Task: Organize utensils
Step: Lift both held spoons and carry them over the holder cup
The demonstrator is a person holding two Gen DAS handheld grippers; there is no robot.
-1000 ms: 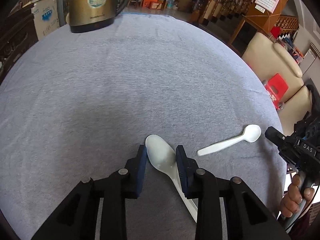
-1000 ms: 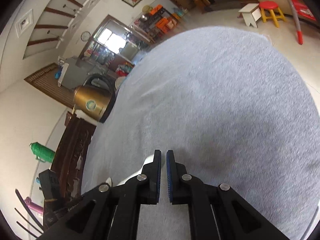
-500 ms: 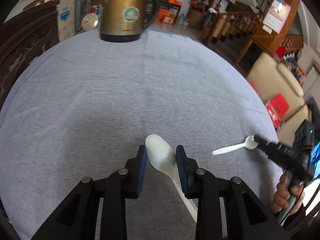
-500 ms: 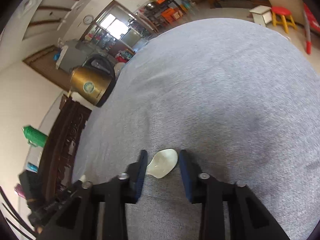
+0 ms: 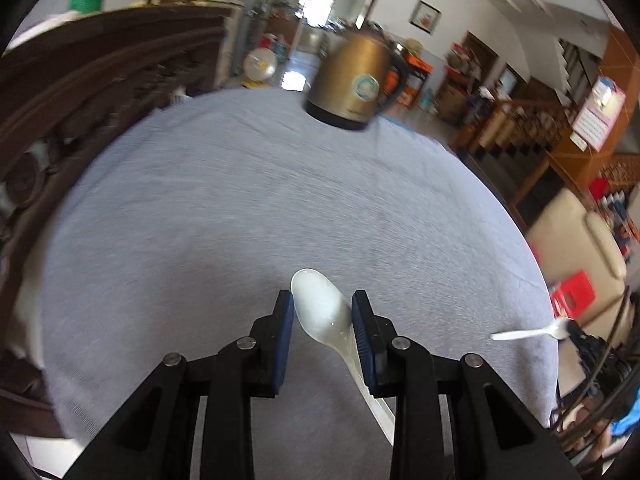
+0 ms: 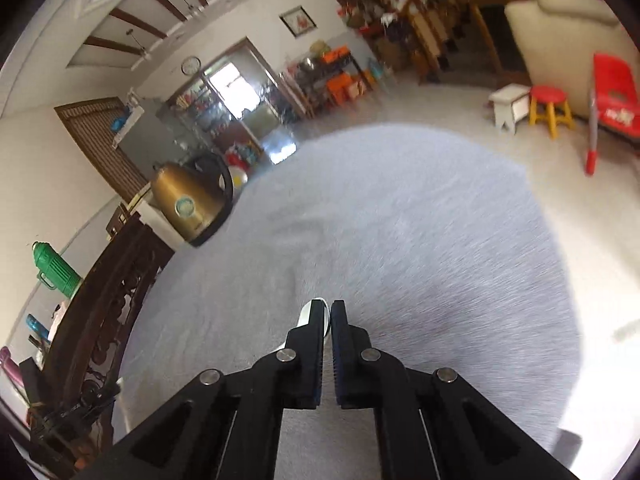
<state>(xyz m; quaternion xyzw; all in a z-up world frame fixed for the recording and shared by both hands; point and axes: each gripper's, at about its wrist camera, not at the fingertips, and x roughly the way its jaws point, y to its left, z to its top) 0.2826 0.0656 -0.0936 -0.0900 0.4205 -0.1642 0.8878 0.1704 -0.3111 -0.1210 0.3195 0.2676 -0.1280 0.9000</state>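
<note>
between the blue pads of the left gripper [image 5: 322, 316] sits a large white plastic spoon [image 5: 320, 312], while the right gripper [image 6: 327, 314] has just closed on a smaller white plastic spoon [image 6: 310, 312], both lifted off the grey tablecloth [image 5: 240, 208], still unplaced.

A lived-in home: sofa [image 6: 568, 36], staircase [image 5: 516, 128], kettle [image 5: 354, 84] on a cloth-covered table [image 5: 240, 200].

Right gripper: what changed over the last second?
The right gripper has just closed on the small white spoon's bowl and lifted it off the grey tablecloth. The left gripper kept its grip on the large white spoon. The kettle stayed put.
</note>
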